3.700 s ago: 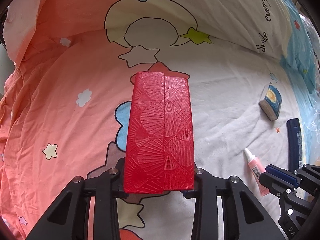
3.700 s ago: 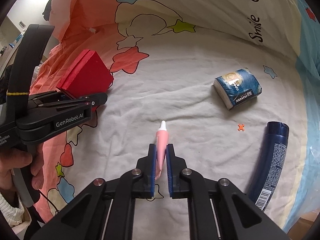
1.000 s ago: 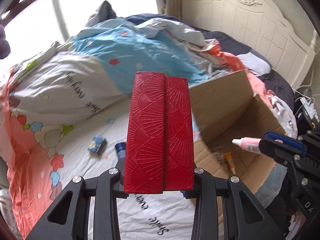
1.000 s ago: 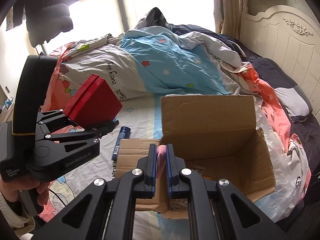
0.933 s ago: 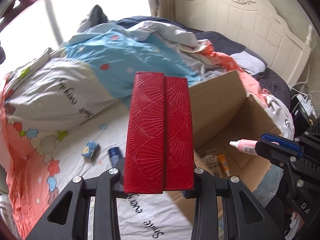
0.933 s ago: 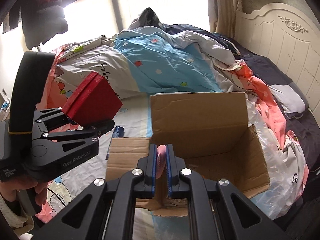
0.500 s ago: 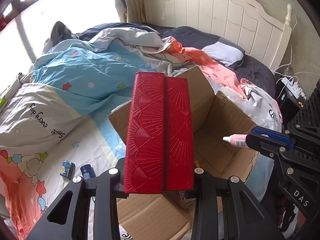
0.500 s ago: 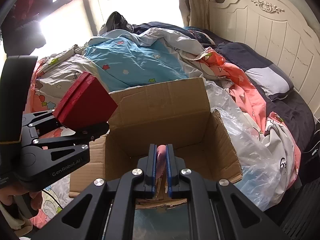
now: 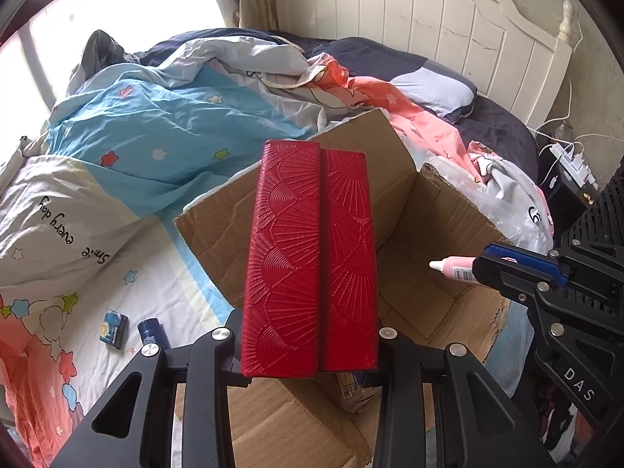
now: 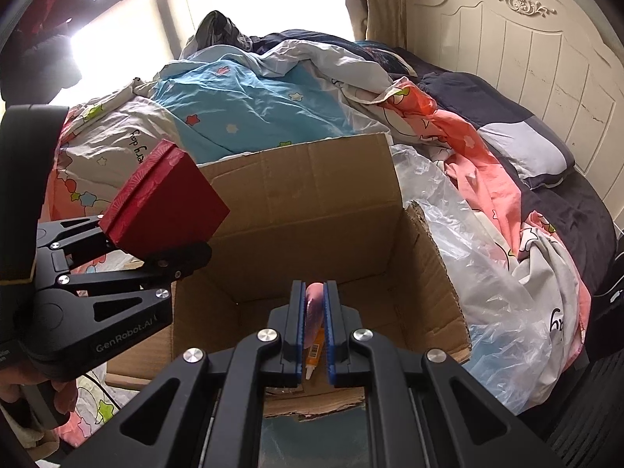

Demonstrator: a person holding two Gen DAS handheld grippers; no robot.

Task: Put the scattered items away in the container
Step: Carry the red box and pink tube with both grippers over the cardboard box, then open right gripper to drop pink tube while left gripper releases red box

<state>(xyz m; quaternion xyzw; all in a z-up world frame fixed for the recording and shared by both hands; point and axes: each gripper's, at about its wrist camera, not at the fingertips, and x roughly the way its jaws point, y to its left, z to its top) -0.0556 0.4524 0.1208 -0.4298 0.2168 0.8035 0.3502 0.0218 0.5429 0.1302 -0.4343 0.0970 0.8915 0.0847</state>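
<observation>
Overhead, red case (image 9: 310,261) and pink tube (image 9: 454,269) hang inside cardboard box (image 9: 448,210) rim.

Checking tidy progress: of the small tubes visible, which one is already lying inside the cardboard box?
The orange tube, on the cardboard box floor; the pink tube is clamped in the right gripper.

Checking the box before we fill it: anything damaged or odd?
The cardboard box has a torn, ragged near edge, and its right wall looks frayed. Two items remain on the bed: a small blue pack and a dark bottle.
</observation>
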